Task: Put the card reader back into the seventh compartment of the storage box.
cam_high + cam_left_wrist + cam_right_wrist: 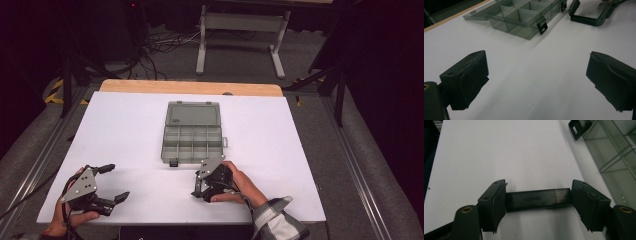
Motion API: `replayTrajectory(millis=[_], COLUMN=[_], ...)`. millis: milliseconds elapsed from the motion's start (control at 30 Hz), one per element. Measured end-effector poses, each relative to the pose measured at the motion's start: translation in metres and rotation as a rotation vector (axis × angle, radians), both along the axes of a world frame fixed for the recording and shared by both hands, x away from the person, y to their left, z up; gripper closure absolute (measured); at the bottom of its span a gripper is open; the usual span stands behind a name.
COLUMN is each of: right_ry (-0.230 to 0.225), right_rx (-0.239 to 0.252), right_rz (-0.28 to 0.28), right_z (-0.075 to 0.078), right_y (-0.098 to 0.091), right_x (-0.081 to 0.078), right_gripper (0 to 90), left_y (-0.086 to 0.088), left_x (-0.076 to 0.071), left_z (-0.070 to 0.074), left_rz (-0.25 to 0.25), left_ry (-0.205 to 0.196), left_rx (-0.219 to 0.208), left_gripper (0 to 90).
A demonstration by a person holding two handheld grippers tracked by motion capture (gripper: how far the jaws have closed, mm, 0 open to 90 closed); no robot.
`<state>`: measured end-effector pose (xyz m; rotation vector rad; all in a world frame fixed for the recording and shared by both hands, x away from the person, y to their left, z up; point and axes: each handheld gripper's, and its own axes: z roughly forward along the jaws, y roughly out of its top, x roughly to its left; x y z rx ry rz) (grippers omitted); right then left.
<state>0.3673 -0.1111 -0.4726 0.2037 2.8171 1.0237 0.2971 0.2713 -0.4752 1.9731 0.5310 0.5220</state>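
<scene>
A translucent grey compartment box (189, 159) lies open in the middle of the white table, its lid (194, 114) folded flat away from me. My right gripper (197, 183) sits just in front of the box and is shut lengthwise on a small black stick (536, 199) printed "UGREEN", one pad (499, 202) on each end. The left gripper view shows that gripper and stick (584, 20) beside the box's front wall (521, 31). My left gripper (115, 182) rests at the near left with its jaws wide apart and nothing between them.
A black latch (576, 128) sticks out from the box's front edge, and the box (614, 177) lies close along the right gripper's right side. The white table (125, 130) ends near my hands. A wooden strip (190, 87) runs along the far edge.
</scene>
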Motion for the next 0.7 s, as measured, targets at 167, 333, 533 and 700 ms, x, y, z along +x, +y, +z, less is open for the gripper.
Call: replayTrajectory(millis=[167,333,533,700], right_ry=[-0.032,-0.055,-0.082,-0.096], right_rx=[-0.002,-0.007,0.007,0.014], right_rz=[-0.004,-0.002,-0.004,-0.008], right_z=[0.001,0.002,0.006,0.008], right_y=[0.001,0.001,-0.001,-0.002], right_x=[-0.005,-0.009,-0.014,-0.017], right_gripper=[30.8,30.7,30.7,30.8], left_y=[0.000,0.000,0.000,-0.001], left_x=[-0.001,0.000,0.000,0.000], left_z=[0.000,0.000,0.000,-0.001], left_rz=[-0.002,-0.001,-0.001,-0.005], left_ry=[-0.001,-0.002,0.004,0.003], left_rx=[0.005,0.010,0.007,0.012], left_gripper=[5.1,5.2,5.2,5.2])
